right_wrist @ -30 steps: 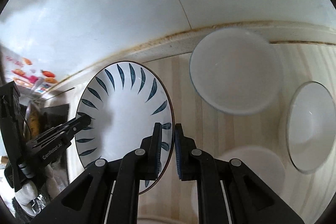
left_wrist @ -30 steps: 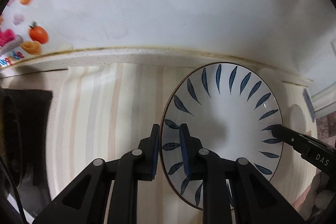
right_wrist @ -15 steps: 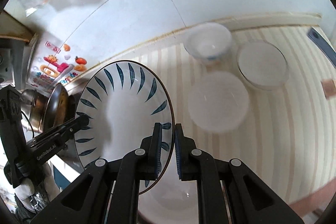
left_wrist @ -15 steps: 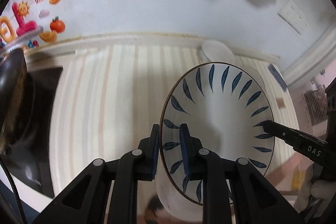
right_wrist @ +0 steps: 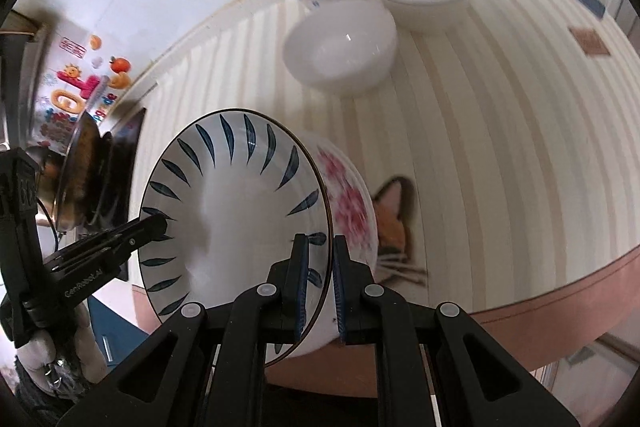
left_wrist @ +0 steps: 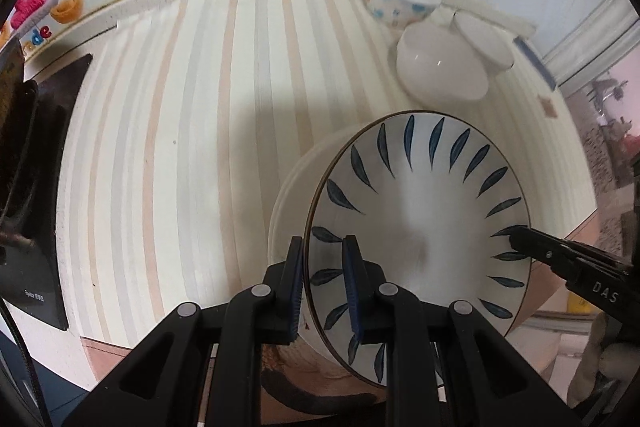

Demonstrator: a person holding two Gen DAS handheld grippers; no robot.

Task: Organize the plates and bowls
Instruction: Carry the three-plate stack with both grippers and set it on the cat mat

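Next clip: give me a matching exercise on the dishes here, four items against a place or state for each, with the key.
Items:
1. blue-leaf plate
2. pink-flower dish
3. spotted bowl
4. plain white bowl

Descriptions:
A. farthest back, by the wall
B. on the striped counter, just in front of the spotted one
C. gripped at opposite rims by the left gripper and right gripper
D. right under the held dish, near the counter's front edge

Pairs: 1-C, 2-D, 3-A, 4-B
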